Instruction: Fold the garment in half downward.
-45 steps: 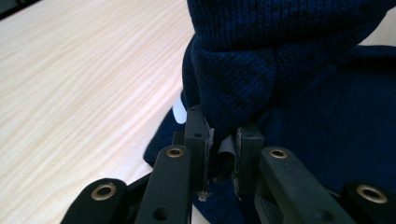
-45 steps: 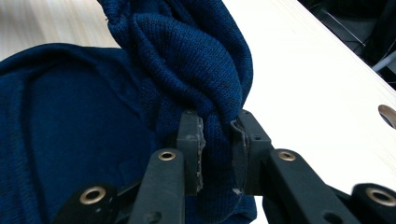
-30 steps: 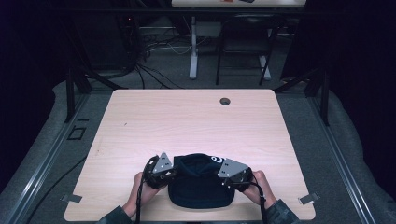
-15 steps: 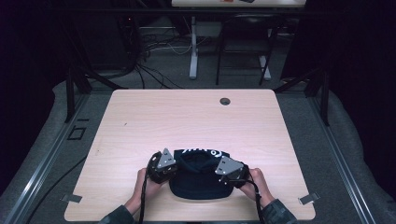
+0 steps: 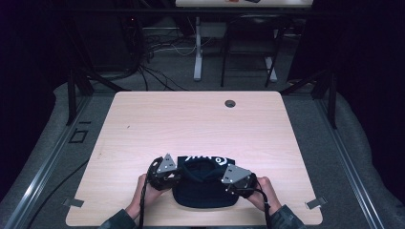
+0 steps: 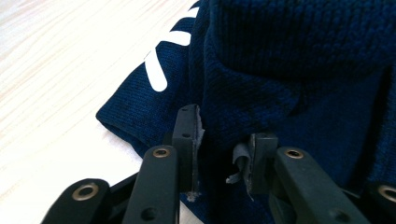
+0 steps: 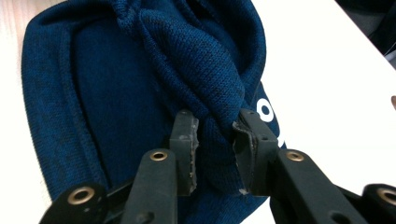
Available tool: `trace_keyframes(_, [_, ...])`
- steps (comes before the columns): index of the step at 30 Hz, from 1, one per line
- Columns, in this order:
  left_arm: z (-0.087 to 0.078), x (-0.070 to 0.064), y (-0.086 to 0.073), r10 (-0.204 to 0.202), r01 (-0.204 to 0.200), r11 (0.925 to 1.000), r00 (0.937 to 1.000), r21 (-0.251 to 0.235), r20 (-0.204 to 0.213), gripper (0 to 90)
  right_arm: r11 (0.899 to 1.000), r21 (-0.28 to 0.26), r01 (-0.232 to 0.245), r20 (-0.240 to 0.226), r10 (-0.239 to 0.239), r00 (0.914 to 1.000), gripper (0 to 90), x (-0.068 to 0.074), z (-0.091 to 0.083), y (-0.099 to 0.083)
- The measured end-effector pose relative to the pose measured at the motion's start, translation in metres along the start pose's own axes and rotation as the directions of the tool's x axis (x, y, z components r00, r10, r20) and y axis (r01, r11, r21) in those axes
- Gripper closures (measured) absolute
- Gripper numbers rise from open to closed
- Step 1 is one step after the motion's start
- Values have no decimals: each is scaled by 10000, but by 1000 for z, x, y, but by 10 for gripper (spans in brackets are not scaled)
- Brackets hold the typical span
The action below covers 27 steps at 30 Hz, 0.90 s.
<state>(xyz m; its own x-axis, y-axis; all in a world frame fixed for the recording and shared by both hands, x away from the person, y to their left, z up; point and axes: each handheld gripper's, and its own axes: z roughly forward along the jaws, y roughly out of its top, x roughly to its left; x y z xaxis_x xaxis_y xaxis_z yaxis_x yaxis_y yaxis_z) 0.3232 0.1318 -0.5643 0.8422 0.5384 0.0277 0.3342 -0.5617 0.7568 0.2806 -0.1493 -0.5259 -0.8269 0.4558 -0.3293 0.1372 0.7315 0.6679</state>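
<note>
A navy knit hat (image 5: pixel 203 193) with white lettering (image 5: pixel 206 159) along its far edge lies at the near edge of the wooden table (image 5: pixel 191 119). My left gripper (image 5: pixel 177 175) is at the hat's left side and my right gripper (image 5: pixel 223 181) at its right side, each held by a hand. In the left gripper view the gripper (image 6: pixel 219 144) has navy knit (image 6: pixel 289 56) bunched between its jaws, beside a white stripe (image 6: pixel 156 74). In the right gripper view the gripper (image 7: pixel 215 140) pinches a raised fold of the hat (image 7: pixel 116 84).
A round cable hole (image 5: pixel 230 103) sits near the table's far edge. Beyond the table stand another desk's legs (image 5: pixel 197 52) and loose cables (image 5: pixel 153 71) on the floor. Small metal brackets (image 5: pixel 315 203) mark the near corners.
The hat's far edge has been pushed out, so a band of white lettering now shows. Both grippers stayed at the hat's sides, the right one drifting slightly nearer.
</note>
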Motion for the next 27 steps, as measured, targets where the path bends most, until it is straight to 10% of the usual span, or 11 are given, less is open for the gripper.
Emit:
trace_keyframes(12, [-17,2,-4,-285,284,9996,9984,46,478,492,9911,-614,-1181,-529,1150,9920,492,-6,-25,-5])
trace_keyframes(24, [-53,19,4,-1198,1239,9850,9920,-1198,408,429,9544,-1095,-2776,-108,2782,9605,456,-28,-27,-8])
trace_keyframes(27, [-47,23,7,-1386,1409,9829,9900,-1182,270,394,9353,-984,-3399,-441,3371,9404,437,-36,-13,-6])
